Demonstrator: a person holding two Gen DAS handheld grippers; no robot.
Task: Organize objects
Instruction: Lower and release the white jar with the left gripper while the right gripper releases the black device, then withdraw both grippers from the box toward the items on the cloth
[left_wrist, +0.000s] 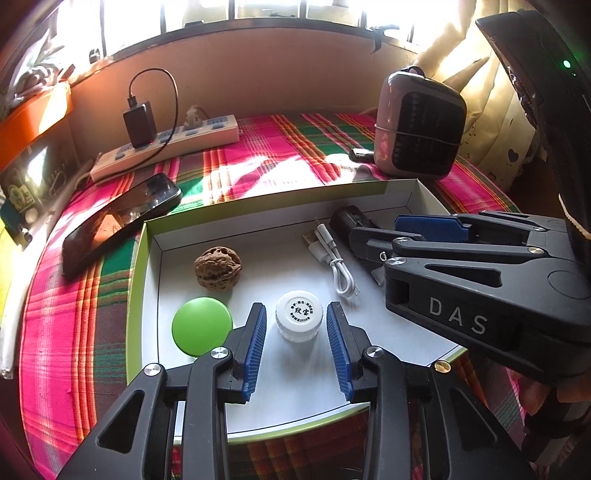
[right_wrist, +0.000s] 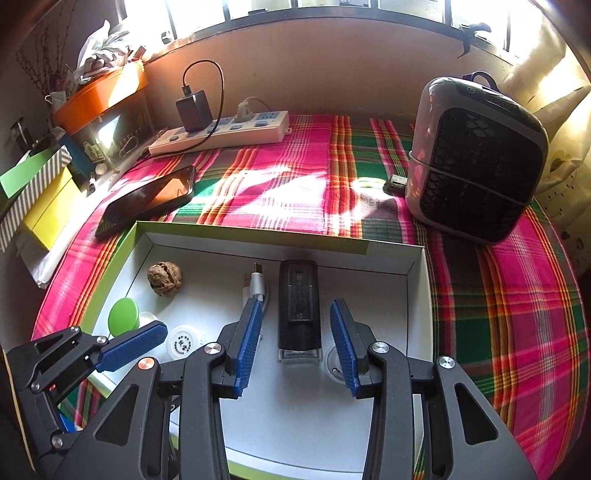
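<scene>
White card lines the shallow box (left_wrist: 155, 236) that sits on the pink and green checked cloth (left_wrist: 280, 147), its outer rim lime green. Inside lie a walnut (left_wrist: 218, 267), a green disc (left_wrist: 202, 326), a coiled white cable (left_wrist: 332, 258), a small white jar (left_wrist: 299, 319) and a black rectangular device (right_wrist: 299, 306). The left gripper (left_wrist: 296, 345) hovers over the box with its blue pads apart, the white jar standing between them with a gap on each side. The right gripper (right_wrist: 297, 345) is likewise spread, the black device lying lengthwise between its pads, untouched. Outside the box, a dark phone (left_wrist: 118, 221) lies just beside its far left corner, a power strip (left_wrist: 166, 147) rests near the wall, and a small heater (left_wrist: 419, 123) stands at the far right.
</scene>
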